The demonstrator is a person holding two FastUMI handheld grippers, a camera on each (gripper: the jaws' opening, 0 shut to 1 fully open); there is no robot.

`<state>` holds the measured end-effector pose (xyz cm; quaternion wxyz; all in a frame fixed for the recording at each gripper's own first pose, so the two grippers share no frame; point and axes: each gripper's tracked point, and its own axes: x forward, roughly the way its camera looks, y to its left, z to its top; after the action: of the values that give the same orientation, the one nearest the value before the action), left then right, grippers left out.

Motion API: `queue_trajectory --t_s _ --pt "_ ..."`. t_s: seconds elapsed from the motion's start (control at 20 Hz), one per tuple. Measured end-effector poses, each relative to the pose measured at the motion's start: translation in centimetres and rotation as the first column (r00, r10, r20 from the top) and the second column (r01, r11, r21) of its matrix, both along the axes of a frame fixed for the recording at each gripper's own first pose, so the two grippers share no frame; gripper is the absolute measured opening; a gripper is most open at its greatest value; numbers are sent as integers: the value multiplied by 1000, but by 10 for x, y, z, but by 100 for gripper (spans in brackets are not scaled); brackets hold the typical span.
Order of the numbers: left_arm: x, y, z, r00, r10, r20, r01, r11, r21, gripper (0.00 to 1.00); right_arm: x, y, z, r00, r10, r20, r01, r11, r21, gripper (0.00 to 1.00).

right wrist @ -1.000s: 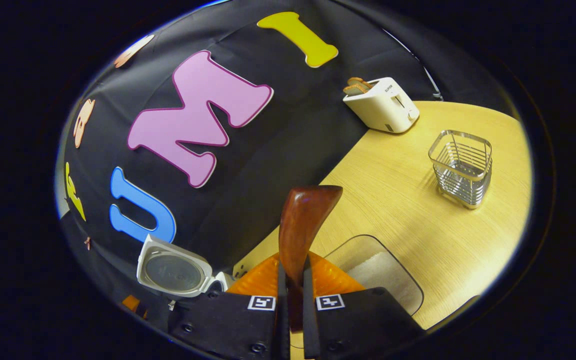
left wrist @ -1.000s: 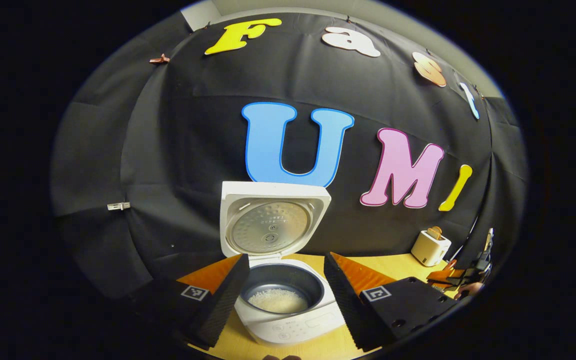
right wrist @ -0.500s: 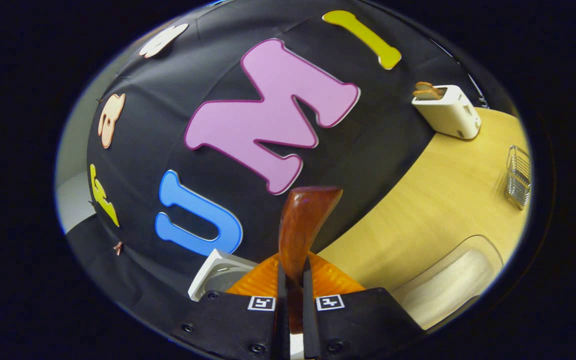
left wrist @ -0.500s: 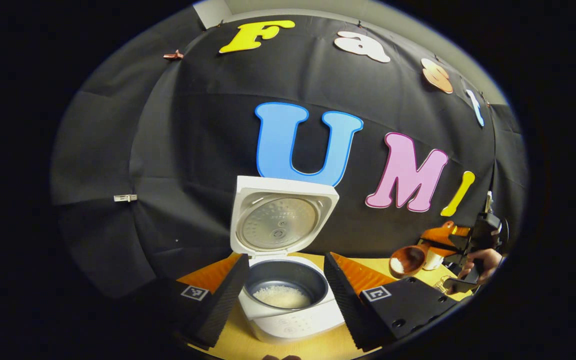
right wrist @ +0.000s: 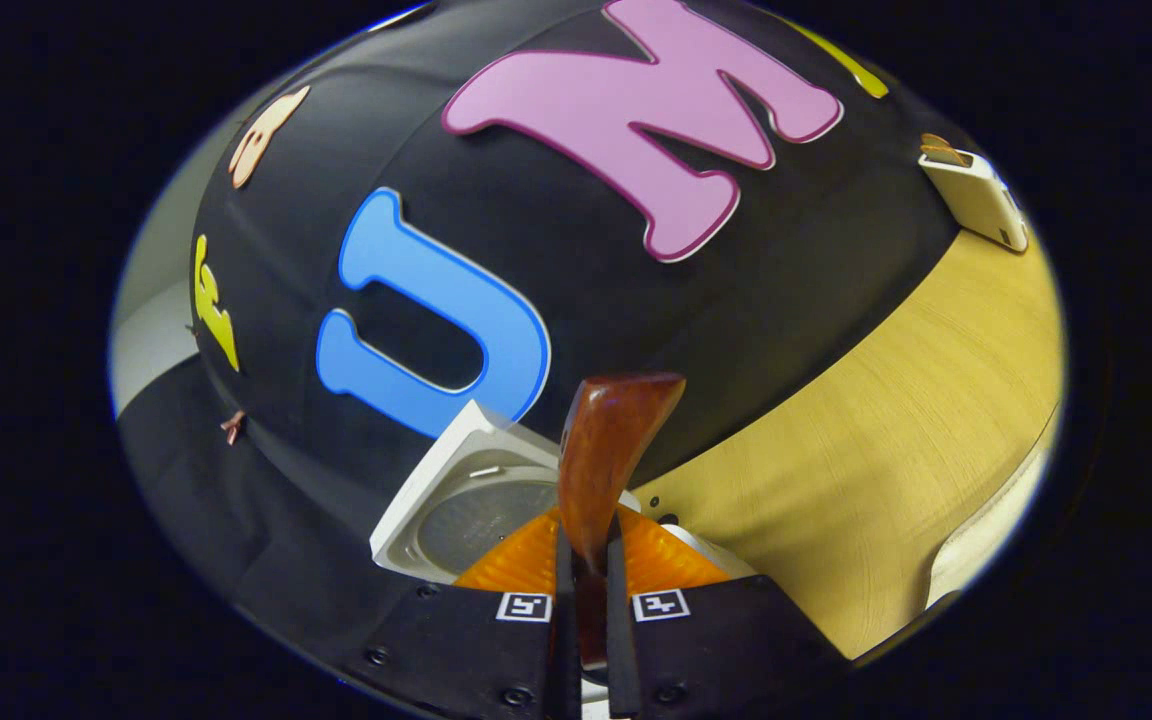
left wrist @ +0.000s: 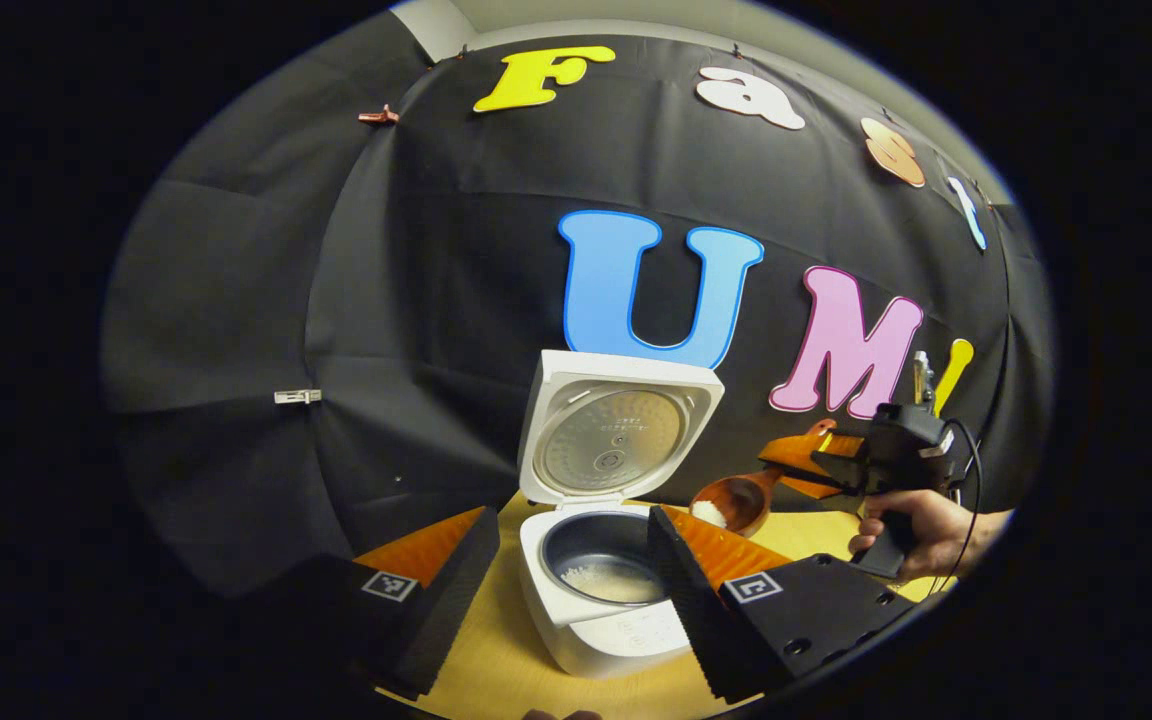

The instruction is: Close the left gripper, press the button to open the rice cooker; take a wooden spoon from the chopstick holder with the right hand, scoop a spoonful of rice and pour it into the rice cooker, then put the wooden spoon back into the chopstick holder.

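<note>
A: Wooden table (right wrist: pixel 896 440), black cloth wall behind. Rice cooker (left wrist: pixel 604 610) sits between the left gripper (left wrist: pixel 566 580) fingers, lid (left wrist: pixel 619 442) up, rice in the pot.

B: Left fingers?

A: Spread apart, gripping nothing. Right gripper (right wrist: pixel 581 560) is clamped on the wooden spoon (right wrist: pixel 608 455) handle, bowl ahead of its fingertips (rice in it, seen from the left gripper view). Spoon is just right of the cooker's rim.

B: Anything else?

A: Toaster (right wrist: pixel 976 195) far right.

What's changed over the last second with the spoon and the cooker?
The right gripper carried the wooden spoon, loaded with rice, from the table's right toward the rice cooker, now beside its open pot. Unchanged: lid up, fingers shut on the spoon, left gripper open.
</note>
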<state>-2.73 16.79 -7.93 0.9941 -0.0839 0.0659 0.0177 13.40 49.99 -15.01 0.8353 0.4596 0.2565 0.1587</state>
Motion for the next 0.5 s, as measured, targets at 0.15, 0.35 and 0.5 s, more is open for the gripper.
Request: queue_trajectory --t_s 0.15,0.35,0.5 --pt "0 5 -6 1000 8 -9 -8 1000 -6 92 1 24 -4 996 61 61 -54 992 -118 14" --pt "4 9 -12 1000 14 -16 -14 1000 -21 95 2 48 4 963 187 196 -113 935 -336 14" --pt "6 10 -13 1000 15 -17 -15 999 -32 95 -2 67 2 917 302 260 -148 863 -483 14"
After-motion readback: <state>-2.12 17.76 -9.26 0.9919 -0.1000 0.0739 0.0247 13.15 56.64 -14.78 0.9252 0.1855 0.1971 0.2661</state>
